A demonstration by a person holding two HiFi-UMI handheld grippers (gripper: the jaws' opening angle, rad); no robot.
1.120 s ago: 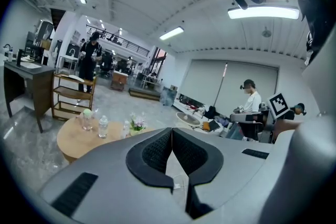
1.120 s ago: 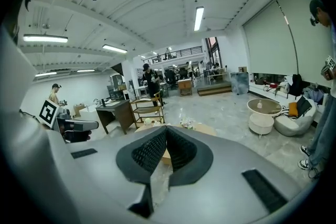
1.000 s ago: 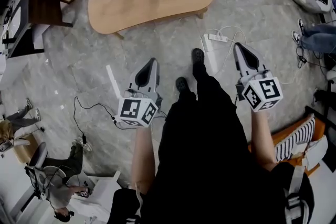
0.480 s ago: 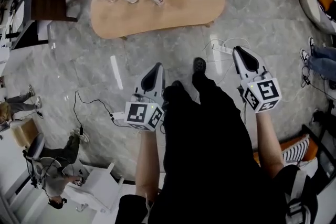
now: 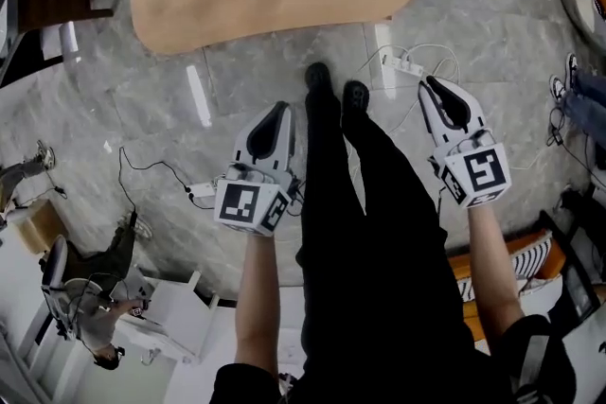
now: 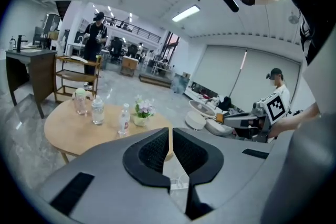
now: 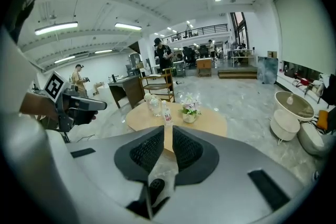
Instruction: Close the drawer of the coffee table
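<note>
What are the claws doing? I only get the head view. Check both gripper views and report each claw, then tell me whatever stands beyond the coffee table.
Observer: The left claw is shut, its jaws together with nothing between them.
Operator: Now the right one.
Observer: The right claw is shut as well, and empty.
Operator: Report beyond the table.
Observer: A person in black stands past the coffee table, beside a wooden trolley.
</note>
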